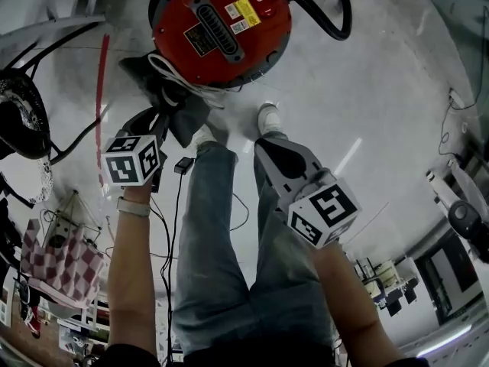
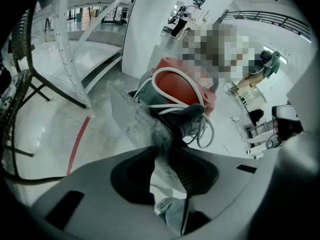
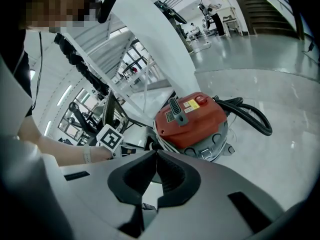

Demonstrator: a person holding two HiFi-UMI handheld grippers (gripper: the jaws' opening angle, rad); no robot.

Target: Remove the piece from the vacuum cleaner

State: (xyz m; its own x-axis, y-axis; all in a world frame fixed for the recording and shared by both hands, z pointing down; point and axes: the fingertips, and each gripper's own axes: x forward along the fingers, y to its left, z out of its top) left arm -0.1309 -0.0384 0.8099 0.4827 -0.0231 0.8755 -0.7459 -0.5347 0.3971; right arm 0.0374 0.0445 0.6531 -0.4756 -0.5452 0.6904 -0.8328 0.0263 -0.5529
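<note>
A red-topped vacuum cleaner (image 1: 221,25) (image 2: 177,81) (image 3: 192,116) stands on the pale floor, with a white cord (image 1: 183,79) looped at its side. A dark grey, dusty flat piece (image 1: 172,98) (image 2: 131,115) sticks out from the cleaner's left side. My left gripper (image 1: 164,119) (image 2: 167,151) is shut on the near end of that piece, which runs up and away between the pads. My right gripper (image 1: 263,144) (image 3: 156,156) hangs short of the cleaner with its pads together and nothing in them.
A black hose (image 1: 328,14) (image 3: 250,115) curls off the cleaner's right. The person's jeans legs (image 1: 214,235) and white shoe (image 1: 267,117) stand just before it. A red floor line (image 1: 101,90), a black wire-frame object (image 1: 19,113) and white racking (image 2: 75,44) lie left.
</note>
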